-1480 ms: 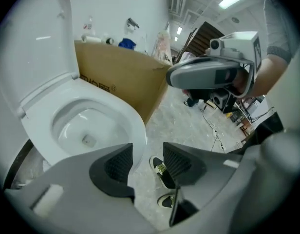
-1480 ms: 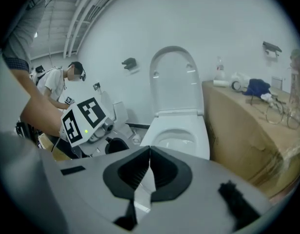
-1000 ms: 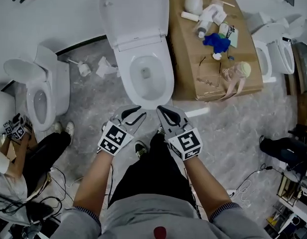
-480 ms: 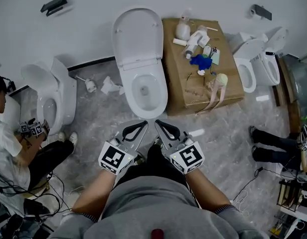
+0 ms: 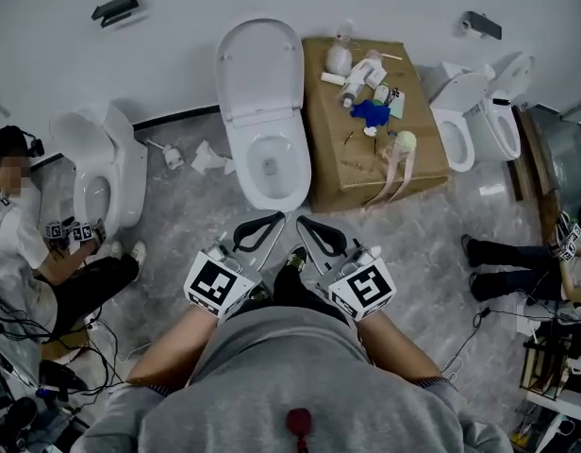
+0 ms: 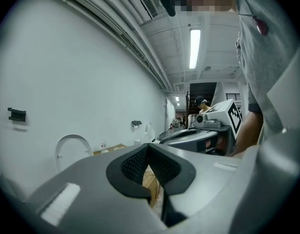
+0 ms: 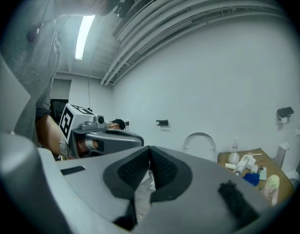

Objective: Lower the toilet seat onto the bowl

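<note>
A white toilet stands against the wall, its bowl (image 5: 269,163) uncovered and its seat and lid (image 5: 260,69) raised upright. Both grippers hang side by side in front of the person's body, a good way short of the bowl's front rim and touching nothing. My left gripper (image 5: 264,221) is shut with nothing between its pads. My right gripper (image 5: 307,223) is shut and empty too. The raised lid (image 6: 72,149) shows far off in the left gripper view, past the jaws (image 6: 149,149). It appears again as the lid (image 7: 199,145) in the right gripper view, beyond that gripper (image 7: 150,151).
A cardboard box (image 5: 366,163) carrying bottles, a blue object and a doll sits right of the toilet. More toilets stand at left (image 5: 102,173) and right (image 5: 470,121). A seated person (image 5: 31,253) is at left, someone's legs (image 5: 512,253) at right. Cables lie on the floor.
The left gripper's jaws have closed. Both grippers have drawn back from the bowl's front rim, and the head view now takes in more of the room.
</note>
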Action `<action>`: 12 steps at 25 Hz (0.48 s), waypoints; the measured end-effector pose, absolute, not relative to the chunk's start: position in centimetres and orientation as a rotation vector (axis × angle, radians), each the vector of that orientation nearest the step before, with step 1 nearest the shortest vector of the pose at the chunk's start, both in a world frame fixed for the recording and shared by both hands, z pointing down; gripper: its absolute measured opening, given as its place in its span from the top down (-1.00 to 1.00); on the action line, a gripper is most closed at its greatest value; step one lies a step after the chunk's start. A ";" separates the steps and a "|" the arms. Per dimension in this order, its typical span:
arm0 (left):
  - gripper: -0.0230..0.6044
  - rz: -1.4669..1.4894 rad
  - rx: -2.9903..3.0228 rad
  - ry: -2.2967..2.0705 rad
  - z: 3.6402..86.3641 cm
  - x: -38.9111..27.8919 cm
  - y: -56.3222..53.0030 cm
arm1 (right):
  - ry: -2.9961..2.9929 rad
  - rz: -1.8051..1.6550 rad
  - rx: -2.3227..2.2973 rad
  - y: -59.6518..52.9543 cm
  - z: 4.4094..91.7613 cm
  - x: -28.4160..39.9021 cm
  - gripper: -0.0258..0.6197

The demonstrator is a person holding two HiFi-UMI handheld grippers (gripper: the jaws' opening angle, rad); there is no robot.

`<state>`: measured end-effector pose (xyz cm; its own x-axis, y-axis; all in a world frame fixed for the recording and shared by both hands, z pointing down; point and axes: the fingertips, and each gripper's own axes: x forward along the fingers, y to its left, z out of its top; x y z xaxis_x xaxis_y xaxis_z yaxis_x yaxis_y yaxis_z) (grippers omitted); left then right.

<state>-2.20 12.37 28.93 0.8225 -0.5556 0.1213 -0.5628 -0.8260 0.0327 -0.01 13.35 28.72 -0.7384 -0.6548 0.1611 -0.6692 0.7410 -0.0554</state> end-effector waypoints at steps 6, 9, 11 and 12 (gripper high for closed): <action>0.90 0.153 2.939 -0.933 27.7 -2.8 12.8 | -2.829 0.119 1.060 13.6 27.2 -0.6 0.87; 0.90 0.160 2.962 -0.958 27.6 -3.4 12.8 | -2.838 0.126 1.048 13.5 27.1 -1.0 0.87; 0.90 0.156 2.967 -0.960 27.4 -3.7 12.8 | -2.843 0.128 1.044 13.5 27.1 -1.4 0.87; 0.90 0.153 2.965 -0.961 27.4 -3.9 12.8 | -2.843 0.127 1.044 13.5 27.1 -1.7 0.87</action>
